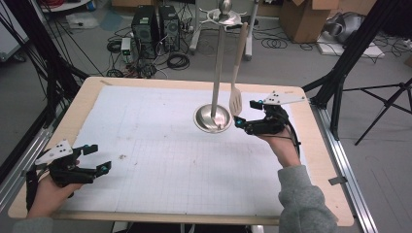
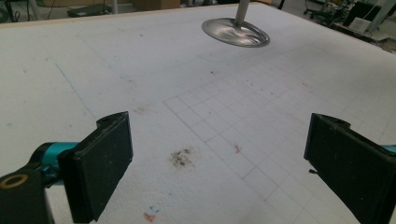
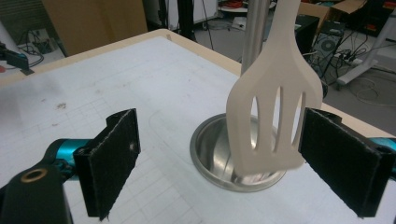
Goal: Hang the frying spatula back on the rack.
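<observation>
On the wide wooden counter (image 1: 320, 160) covered with a white gridded sheet, a tall polished steel utensil stand (image 1: 216, 73) with a round dished base rises toward the far right, and a cream slotted plastic spatula (image 1: 237, 68) hangs from one of the hooks at its top. Its long axis runs close to vertical, handle up at the hook and slotted blade pointing down, the blade's lower edge just above the rim of the base, apparently clear of it. The right claw (image 1: 246, 112) sits just beside that blade with its jaws spread apart; in the right gripper view the spatula (image 3: 273, 98) lies between the jaws, near the far one, with no pad pressing on it. I judge the work to be at the spatula's hook, either a hanging just finished or a grasp about to begin, and the pictures do not settle which. The left claw (image 1: 99, 158) rests idle and well apart at the near left edge, its jaws wide over bare sheet.
</observation>
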{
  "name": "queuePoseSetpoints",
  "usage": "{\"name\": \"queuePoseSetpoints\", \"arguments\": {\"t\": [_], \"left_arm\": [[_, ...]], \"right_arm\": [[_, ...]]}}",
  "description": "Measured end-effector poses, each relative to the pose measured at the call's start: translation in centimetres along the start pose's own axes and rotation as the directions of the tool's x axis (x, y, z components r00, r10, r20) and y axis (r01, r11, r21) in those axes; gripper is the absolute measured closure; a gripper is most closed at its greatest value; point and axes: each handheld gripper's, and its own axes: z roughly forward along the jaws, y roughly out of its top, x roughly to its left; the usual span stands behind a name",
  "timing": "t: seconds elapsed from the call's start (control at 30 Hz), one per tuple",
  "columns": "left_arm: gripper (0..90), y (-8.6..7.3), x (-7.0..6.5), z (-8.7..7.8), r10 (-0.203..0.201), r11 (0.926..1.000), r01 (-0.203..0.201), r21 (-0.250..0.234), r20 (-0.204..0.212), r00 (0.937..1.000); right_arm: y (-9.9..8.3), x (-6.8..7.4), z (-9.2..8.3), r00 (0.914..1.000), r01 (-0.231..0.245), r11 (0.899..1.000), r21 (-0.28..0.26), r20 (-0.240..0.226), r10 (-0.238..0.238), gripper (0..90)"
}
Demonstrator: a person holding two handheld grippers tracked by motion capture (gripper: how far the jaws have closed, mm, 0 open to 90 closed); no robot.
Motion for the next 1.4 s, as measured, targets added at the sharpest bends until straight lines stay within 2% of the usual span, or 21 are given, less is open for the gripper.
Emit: {"name": "queuePoseSetpoints", "arguments": {"t": [0.1,0.27,0.4,0.73,0.87,1.0,1.17,1.4], "left_arm": [[8.2,0.3,0.1,0.4,0.003,1.0000,-0.003,-0.005,0.008,1.0000],[8.2,0.4,0.3,1.2,0.004,1.0000,-0.004,0.007,0.017,0.9998],[8.3,0.4,0.5,1.6,0.001,0.9998,-0.002,0.019,0.018,0.9998],[8.2,0.6,0.6,1.9,-0.001,0.9999,0.001,0.013,0.021,0.9998],[8.2,0.6,0.6,2.0,-0.004,0.9999,0.003,0.015,0.023,0.9997],[8.2,0.7,0.5,2.2,-0.001,1.0000,0.000,0.009,0.026,0.9997],[8.2,0.9,0.5,2.5,0.005,1.0000,-0.005,0.006,0.035,0.9994],[8.2,1.0,0.5,2.7,0.003,1.0000,-0.003,0.005,0.038,0.9993]], "right_arm": [[-0.7,0.0,-0.4,0.9994,-0.033,0.999,-0.005,0.002,0.033,10.7],[-2.0,-0.2,-0.8,0.9955,-0.086,0.996,-0.016,0.040,0.086,10.6],[-2.8,-0.4,-1.0,0.9943,-0.091,0.996,-0.018,0.055,0.091,10.5],[-5.0,-0.7,-1.5,0.9922,-0.112,0.994,0.011,0.056,0.111,10.5],[-5.8,-1.1,-1.8,0.9893,-0.129,0.991,0.039,0.074,0.126,10.6],[-6.7,-1.0,-2.3,0.9886,-0.127,0.991,0.039,0.086,0.124,10.6],[-7.8,-0.8,-3.4,0.9871,-0.127,0.991,0.037,0.103,0.122,10.6],[-9.2,-0.8,-5.4,0.9788,-0.170,0.985,0.009,0.117,0.168,10.6]]}}
